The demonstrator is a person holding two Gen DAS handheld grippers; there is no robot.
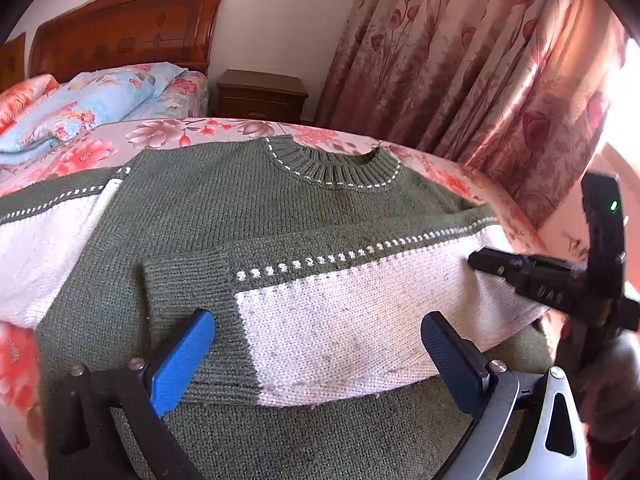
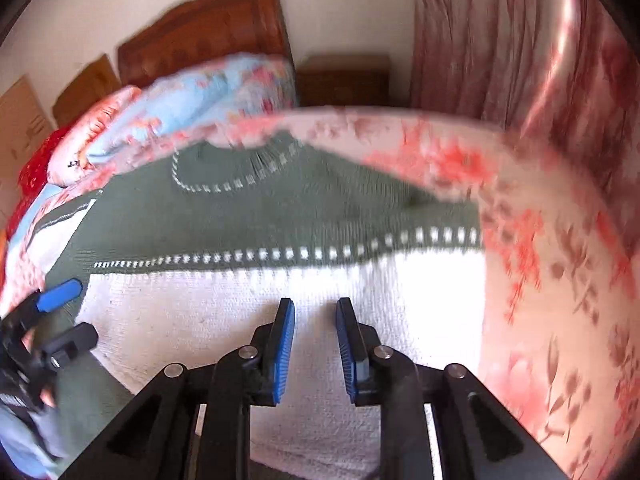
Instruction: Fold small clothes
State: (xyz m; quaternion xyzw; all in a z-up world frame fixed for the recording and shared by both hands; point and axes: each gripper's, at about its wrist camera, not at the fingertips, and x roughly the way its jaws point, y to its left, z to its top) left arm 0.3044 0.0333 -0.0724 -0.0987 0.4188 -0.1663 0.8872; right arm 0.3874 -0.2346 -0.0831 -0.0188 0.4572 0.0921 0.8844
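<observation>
The sweater (image 1: 248, 216) lies flat on the bed (image 1: 440, 172), green with white patches. Closest to us, one sleeve (image 1: 340, 320) is already folded across the body, with its green cuff pointing left. The other sleeve (image 1: 44, 240) lies spread out on the far left, not folded yet. So I think the folding has only just begun: that sleeve and the body are left to do.

The left hand-held gripper (image 1: 316, 344) hangs just over the folded sleeve. Its blue pads (image 1: 182, 356) stand wide apart and hold nothing.

The right hand-held gripper (image 2: 315, 350) is at the right end of the folded sleeve, over the white part. Its pads are close together with a small gap, and nothing is pinched between them. Whether the tips touch the wool, I cannot tell.

Farther back are pillows (image 1: 92, 100) and a wooden headboard (image 1: 124, 28).
</observation>
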